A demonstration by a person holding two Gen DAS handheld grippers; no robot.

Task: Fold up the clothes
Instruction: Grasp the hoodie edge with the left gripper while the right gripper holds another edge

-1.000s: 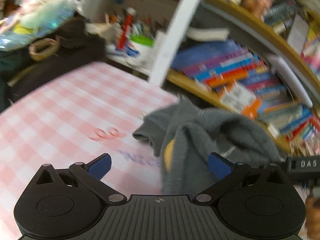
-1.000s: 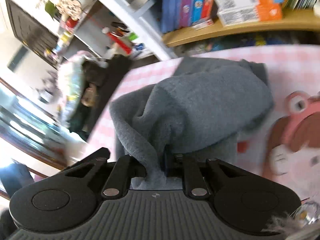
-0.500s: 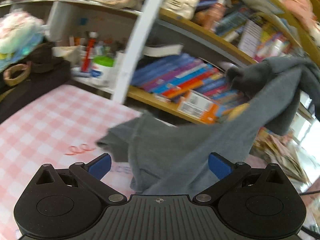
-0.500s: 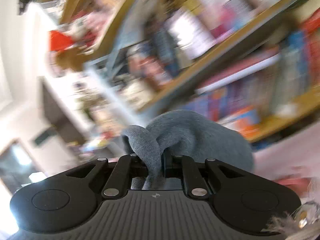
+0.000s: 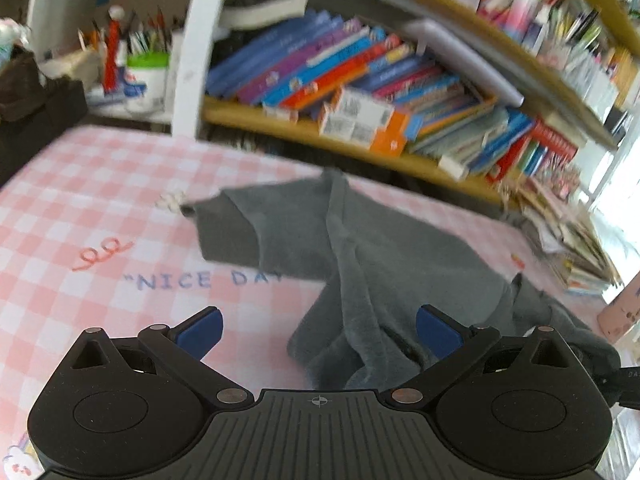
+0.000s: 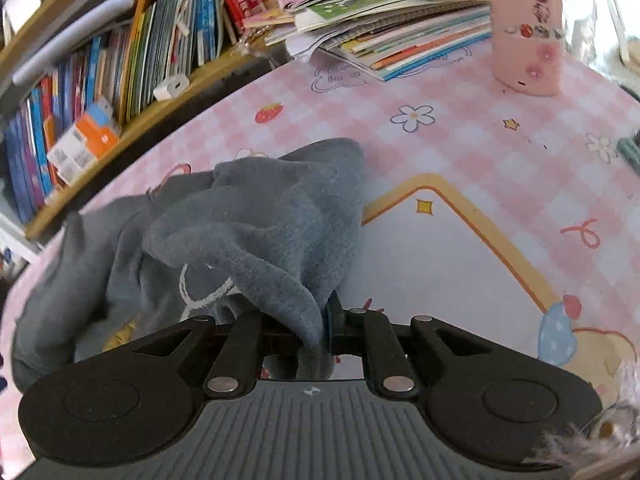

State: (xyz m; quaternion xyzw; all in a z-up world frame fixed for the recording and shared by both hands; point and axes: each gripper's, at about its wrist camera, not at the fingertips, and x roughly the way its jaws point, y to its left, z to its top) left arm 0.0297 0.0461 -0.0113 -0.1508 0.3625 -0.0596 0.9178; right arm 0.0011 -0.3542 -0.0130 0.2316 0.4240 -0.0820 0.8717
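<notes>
Grey garment (image 5: 360, 248) on pink checked tablecloth (image 5: 100, 208) by bookshelves (image 5: 360, 80) — pinched by right gripper (image 6: 320, 324), left gripper (image 5: 318, 330) agape

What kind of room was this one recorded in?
Probably a child's room or home study: crowded bookshelves, a pink checked cartoon table cover, and a pen pot beside the grey garment.

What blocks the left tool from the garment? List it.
Nothing visible. The left tool is open, with a grey garment fold lying right between its fingers on the checked cloth. The right tool already grips it.
</notes>
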